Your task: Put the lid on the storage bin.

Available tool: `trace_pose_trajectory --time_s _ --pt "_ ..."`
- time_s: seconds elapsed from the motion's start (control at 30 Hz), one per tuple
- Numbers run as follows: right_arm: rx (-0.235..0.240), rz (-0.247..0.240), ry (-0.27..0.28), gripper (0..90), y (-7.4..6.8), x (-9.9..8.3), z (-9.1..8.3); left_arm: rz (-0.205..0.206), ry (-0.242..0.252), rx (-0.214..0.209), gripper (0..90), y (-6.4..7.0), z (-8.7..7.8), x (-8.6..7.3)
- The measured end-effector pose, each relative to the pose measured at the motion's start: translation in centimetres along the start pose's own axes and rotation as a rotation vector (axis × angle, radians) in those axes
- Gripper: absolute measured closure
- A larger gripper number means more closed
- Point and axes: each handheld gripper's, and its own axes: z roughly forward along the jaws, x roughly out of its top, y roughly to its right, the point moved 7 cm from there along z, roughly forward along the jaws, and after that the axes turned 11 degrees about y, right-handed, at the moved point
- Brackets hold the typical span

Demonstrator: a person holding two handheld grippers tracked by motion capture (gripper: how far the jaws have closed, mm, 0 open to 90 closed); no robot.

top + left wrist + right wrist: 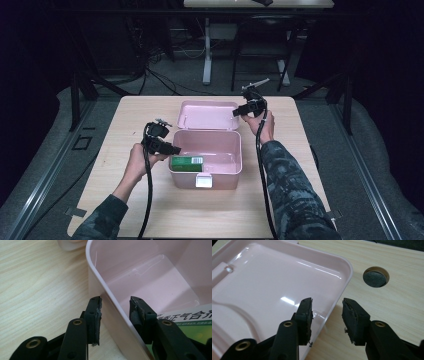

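A pink box (220, 150) stands open in the middle of the tabletop (125, 125), its lid (207, 115) swung back flat behind it and a green carton (187, 161) lying in the front left corner of its floor. The left gripper (172, 149) sits at the box's left wall with its fingers (93, 315) apart, one outside and one inside the rim, not visibly pressing on it. The right gripper (239, 111) is at the lid's right edge, fingers (305, 315) likewise apart and straddling the rim, one over the lid's glossy inner face and the other over bare wood near a round cable hole (376, 277). The box looks like thin moulded plastic: probably light, fairly stiff along the rolled rims but liable to flex in the flat panels, and smooth enough to slip under a loose pinch. With little inside it would likely skate across the wood if pushed from one side, so steadying the wall while the other side takes the lid seems sensible. The rim is the natural hold on both parts; the white latch (203, 181) at the front looks small and delicate.
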Motion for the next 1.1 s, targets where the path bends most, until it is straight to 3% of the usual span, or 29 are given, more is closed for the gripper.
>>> trace_pose_trajectory --time_s 0.23,0.33,0.67,0.9,1.1 --pt "-0.046 0.021 -0.023 68.5 0.7 -0.1 1.6 0.0 0.007 0.004 62.6 0.0 0.0 0.0" --pt "-0.07 -0.001 -0.029 70.2 0.6 -0.2 2.0 0.002 0.008 0.007 63.1 0.1 0.0 0.0" --pt "-0.118 0.002 -0.002 75.4 0.3 0.0 2.2 0.005 0.003 0.008 63.3 0.2 -0.1 -0.1" --pt "-0.111 0.007 0.052 78.1 0.0 0.6 1.7 0.006 0.001 -0.001 61.2 0.3 -0.1 -0.2" --pt "-0.088 0.041 0.1 79.5 -0.2 0.9 1.0 0.001 0.002 -0.007 60.0 0.4 -0.1 -0.2"
